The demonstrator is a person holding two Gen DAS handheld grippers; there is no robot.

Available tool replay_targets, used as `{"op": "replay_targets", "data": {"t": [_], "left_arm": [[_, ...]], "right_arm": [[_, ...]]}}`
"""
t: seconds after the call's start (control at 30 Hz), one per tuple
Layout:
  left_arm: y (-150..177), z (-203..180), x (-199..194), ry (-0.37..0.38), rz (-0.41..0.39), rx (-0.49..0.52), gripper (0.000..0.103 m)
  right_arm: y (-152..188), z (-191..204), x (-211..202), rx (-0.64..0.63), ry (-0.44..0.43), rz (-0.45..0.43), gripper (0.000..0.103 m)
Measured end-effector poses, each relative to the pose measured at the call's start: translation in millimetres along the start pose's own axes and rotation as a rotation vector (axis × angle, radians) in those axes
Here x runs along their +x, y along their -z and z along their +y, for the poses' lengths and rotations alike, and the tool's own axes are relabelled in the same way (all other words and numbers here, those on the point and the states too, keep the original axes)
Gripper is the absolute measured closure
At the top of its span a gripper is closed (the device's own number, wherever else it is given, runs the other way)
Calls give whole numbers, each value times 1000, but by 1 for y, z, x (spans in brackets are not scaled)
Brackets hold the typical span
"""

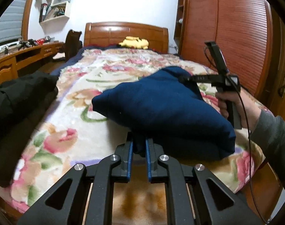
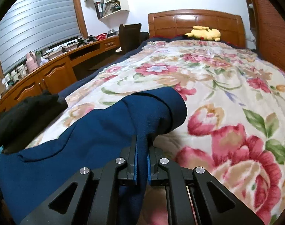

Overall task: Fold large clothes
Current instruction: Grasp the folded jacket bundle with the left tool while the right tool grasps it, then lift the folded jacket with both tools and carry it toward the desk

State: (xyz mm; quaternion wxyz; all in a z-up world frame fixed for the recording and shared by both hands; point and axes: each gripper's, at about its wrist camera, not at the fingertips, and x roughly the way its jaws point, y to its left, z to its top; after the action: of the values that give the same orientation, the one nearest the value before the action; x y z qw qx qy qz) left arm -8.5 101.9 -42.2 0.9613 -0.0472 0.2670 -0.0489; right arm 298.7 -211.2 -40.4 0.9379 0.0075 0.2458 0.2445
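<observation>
We see navy garment bunched over bed's near edge, lifted. Left gripper jaws clamped on its fabric; right gripper jaws likewise. Black clothing at bed's left edge.

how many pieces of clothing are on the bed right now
2. The navy garment lies near the foot of the floral blanket, pinched by the left gripper and right gripper. The black garment sits at the bed's left edge. Others could be out of view.
</observation>
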Motion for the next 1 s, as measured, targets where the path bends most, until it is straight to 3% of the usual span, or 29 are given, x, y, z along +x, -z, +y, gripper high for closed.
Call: {"op": "replay_targets", "data": {"t": [0.57, 0.87, 1.0], "left_arm": [[-30, 50, -26, -45, -92, 30, 92], [-67, 105, -50, -133, -144, 66, 92], [-85, 144, -62, -150, -153, 24, 92]], "right_arm": [[-31, 54, -13, -134, 49, -20, 97], [-77, 111, -8, -213, 52, -63, 97], [-100, 146, 5, -261, 46, -81, 97]]}}
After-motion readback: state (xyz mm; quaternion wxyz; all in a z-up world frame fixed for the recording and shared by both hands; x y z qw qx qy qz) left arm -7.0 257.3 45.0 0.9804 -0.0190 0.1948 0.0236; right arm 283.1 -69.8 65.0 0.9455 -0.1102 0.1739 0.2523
